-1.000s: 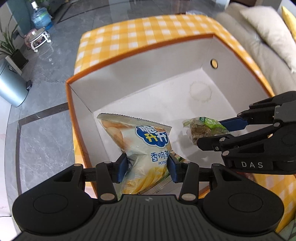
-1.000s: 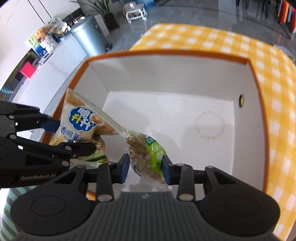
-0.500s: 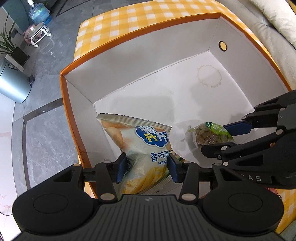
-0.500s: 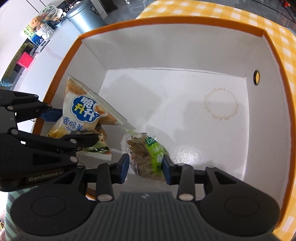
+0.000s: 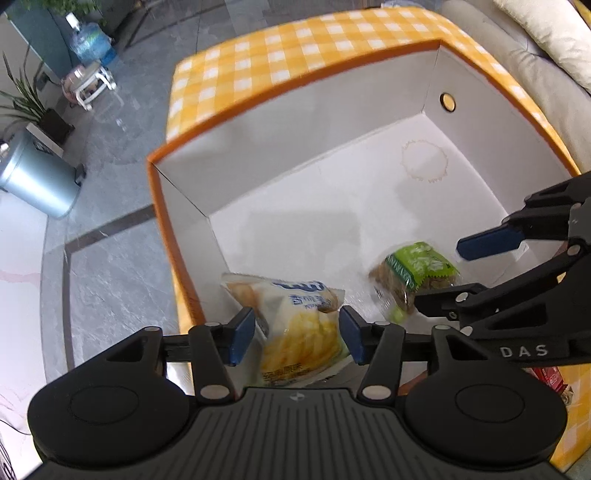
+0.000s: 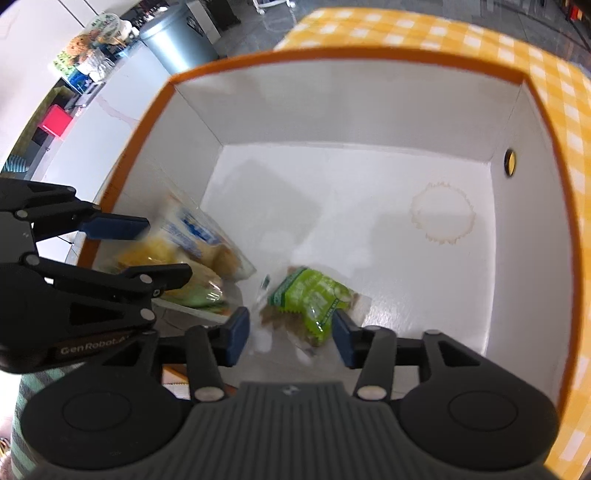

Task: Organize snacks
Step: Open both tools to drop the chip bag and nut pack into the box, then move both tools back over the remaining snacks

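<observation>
1. In the left wrist view, the left gripper (image 5: 297, 330) points down into a box (image 5: 295, 122) with white card walls, an orange rim and a yellow-and-white checked outside.
2. Its jaws have just been opening and stand moderately apart; the blue pads are clear of the chip bag (image 5: 295, 325), which lies between them with a gap showing on each side.
3. The chip bag is a glossy, crinkled pouch, pale at the top with blue lettering and yellow below, resting near the box's left wall.
4. Just to its right on the white floor lies the cookie pack (image 5: 413, 275), a clear wrapper with a green label over brown pieces.
5. The right gripper (image 5: 447, 271) reaches in from the right, one blue pad above the pack and a black finger below it.
6. The box floor bears a faint round ring stain (image 5: 424, 162), and a small round hole (image 5: 447, 100) pierces the right wall.
7. Outside the box are a grey stone floor, a round metal bin (image 5: 37, 181) and a pale cushion (image 5: 550, 33).
8. In the right wrist view, the right gripper (image 6: 291, 332) has also just been opening its jaws; the pads stand apart with the cookie pack (image 6: 314, 295) lying loose between them on the box floor.
9. The left gripper (image 6: 151, 251) comes in from the left, its pads on either side of the blurred chip bag (image 6: 195, 240), not pressing it.
10. The chip bag lies close to the left wall, partly on a flat white-edged packet (image 6: 195, 304) with green print.
</observation>
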`<state>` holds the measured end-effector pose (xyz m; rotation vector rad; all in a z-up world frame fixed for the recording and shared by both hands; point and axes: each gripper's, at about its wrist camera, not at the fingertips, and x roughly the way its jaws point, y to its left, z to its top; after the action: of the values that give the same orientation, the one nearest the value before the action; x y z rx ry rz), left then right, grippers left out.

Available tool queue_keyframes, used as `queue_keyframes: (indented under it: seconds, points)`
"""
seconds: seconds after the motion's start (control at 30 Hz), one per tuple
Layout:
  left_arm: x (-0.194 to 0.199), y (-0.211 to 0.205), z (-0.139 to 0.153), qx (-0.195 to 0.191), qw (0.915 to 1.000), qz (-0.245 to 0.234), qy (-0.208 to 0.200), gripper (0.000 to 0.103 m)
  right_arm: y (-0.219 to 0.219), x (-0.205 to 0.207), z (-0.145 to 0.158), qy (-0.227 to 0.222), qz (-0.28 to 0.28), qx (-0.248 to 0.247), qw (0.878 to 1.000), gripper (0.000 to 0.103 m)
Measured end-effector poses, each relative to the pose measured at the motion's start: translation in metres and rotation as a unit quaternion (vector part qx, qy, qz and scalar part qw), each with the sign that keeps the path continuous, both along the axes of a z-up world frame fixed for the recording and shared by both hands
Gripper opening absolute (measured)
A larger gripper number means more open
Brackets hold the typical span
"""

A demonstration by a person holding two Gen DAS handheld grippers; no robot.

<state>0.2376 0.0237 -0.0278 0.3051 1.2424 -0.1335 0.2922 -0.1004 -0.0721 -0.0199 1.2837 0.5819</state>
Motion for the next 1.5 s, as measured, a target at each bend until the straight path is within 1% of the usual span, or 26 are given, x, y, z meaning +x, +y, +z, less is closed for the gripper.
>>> queue_keyframes:
  seconds: [0.03,0.13,0.23,0.3,0.4,0.57,0.67,0.8,0.97,1.07,1.17,1.3,1.43,1.5]
  points:
    - [-0.002,0.0,0.004,-0.001,1.0,-0.002,-0.008,0.068,-0.001,-0.001,0.004,-0.009,0.001,-0.001,1.0,0.055]
    - [-0.009,-0.001,0.015,-0.004,0.9995,-0.002,-0.031,0.069,-0.004,-0.009,0.015,-0.039,0.01,-0.009,0.999,0.06]
    - [-0.02,0.0,0.027,-0.007,0.9981,0.005,-0.061,0.07,-0.008,-0.019,0.03,-0.081,0.013,-0.018,0.996,0.061]
    - [-0.028,0.002,0.034,-0.018,0.9967,0.01,-0.079,0.07,-0.015,-0.025,0.041,-0.107,0.011,-0.016,0.994,0.063]
    - [-0.041,0.004,0.044,-0.035,0.9943,0.016,-0.1,0.07,-0.025,-0.038,0.055,-0.136,0.004,-0.016,0.991,0.064]
    - [-0.064,0.006,0.056,-0.051,0.9899,0.019,-0.131,0.07,-0.042,-0.064,0.076,-0.184,-0.009,-0.021,0.983,0.064]
    - [-0.079,0.006,0.059,-0.062,0.9877,0.019,-0.143,0.07,-0.053,-0.083,0.09,-0.213,-0.027,-0.013,0.977,0.064]
    - [-0.102,0.003,0.062,-0.087,0.9853,0.011,-0.147,0.071,-0.064,-0.113,0.104,-0.23,-0.039,0.003,0.972,0.064]
    - [-0.129,0.003,0.063,-0.118,0.9802,0.022,-0.158,0.072,-0.071,-0.157,0.109,-0.268,-0.061,-0.009,0.961,0.064]
    - [-0.147,0.002,0.061,-0.136,0.9763,0.028,-0.166,0.072,-0.076,-0.179,0.105,-0.268,-0.084,-0.011,0.96,0.064]
    - [-0.16,0.003,0.055,-0.151,0.974,0.036,-0.165,0.073,-0.081,-0.198,0.098,-0.268,-0.107,-0.017,0.957,0.064]
    - [-0.171,0.001,0.041,-0.158,0.9743,0.044,-0.154,0.073,-0.089,-0.223,0.086,-0.272,-0.137,-0.032,0.952,0.064]
    - [-0.183,-0.001,0.029,-0.161,0.9755,0.052,-0.141,0.073,-0.093,-0.233,0.072,-0.249,-0.151,-0.038,0.956,0.064]
    - [-0.19,-0.002,0.024,-0.165,0.9758,0.057,-0.132,0.073,-0.095,-0.239,0.067,-0.248,-0.156,-0.044,0.955,0.064]
